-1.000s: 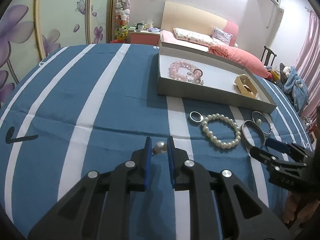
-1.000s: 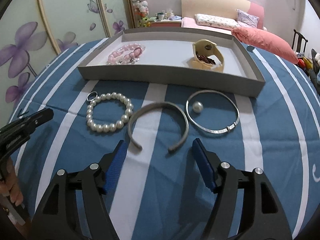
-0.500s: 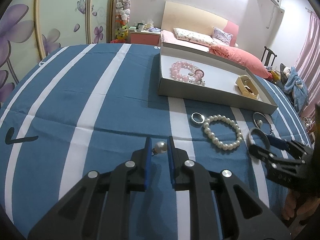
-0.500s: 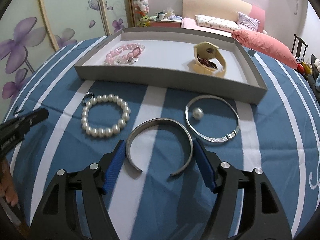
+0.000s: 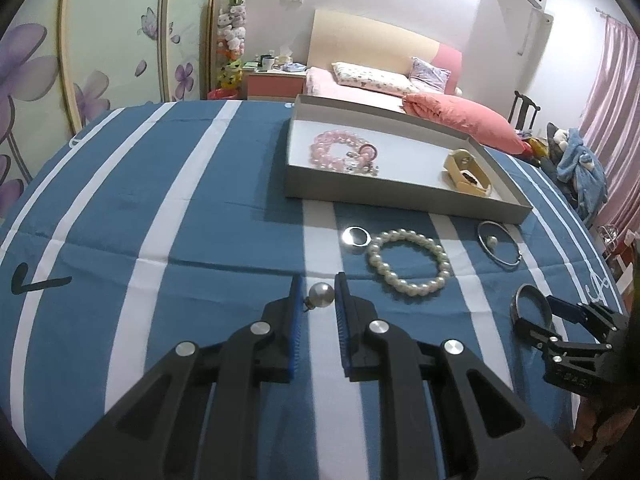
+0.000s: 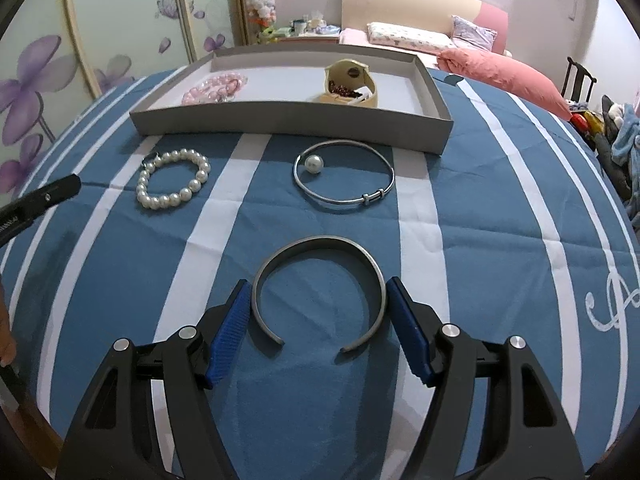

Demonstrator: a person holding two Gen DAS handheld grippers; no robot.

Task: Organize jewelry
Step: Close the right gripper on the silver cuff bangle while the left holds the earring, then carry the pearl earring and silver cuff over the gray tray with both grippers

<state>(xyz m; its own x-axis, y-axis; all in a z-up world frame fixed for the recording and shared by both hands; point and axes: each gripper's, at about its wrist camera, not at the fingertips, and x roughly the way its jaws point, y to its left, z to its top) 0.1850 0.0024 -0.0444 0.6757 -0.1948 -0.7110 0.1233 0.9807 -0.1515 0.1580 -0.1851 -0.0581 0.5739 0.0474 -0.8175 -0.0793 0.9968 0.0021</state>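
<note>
1. Left gripper [image 5: 317, 294]: fingers pinching a pearl earring [image 5: 320, 295] between the blue pads, held over the blue-and-white striped cloth [image 5: 200, 208] that covers the surface.
2. Right gripper [image 6: 320, 320]: fingers spread, one on each outer side of an open grey cuff bangle [image 6: 320, 280]. The bangle lies flat on the cloth with its gap toward the camera. Whether the pads touch the metal cannot be told.
3. Grey tray [image 6: 292, 118]: shallow, rectangular, white-floored, at the far side of the surface.
4. Pink bead bracelet [image 5: 340, 152]: inside the tray, at its left end.
5. Cream jewellery case [image 6: 352, 86]: inside the tray, toward the right, open, with dark red beads inside.
6. White pearl bracelet [image 6: 172, 178]: on the cloth, just near of the tray, to the left.
7. Silver ring [image 5: 355, 236]: on the cloth, touching or just beside the pearl bracelet's left edge in the left wrist view.
8. Thin silver bangle [image 6: 344, 178]: on the cloth, right of the pearl bracelet and far of the cuff bangle.
9. Loose pearl [image 6: 313, 164]: lying inside the thin silver bangle, near its far left rim.
</note>
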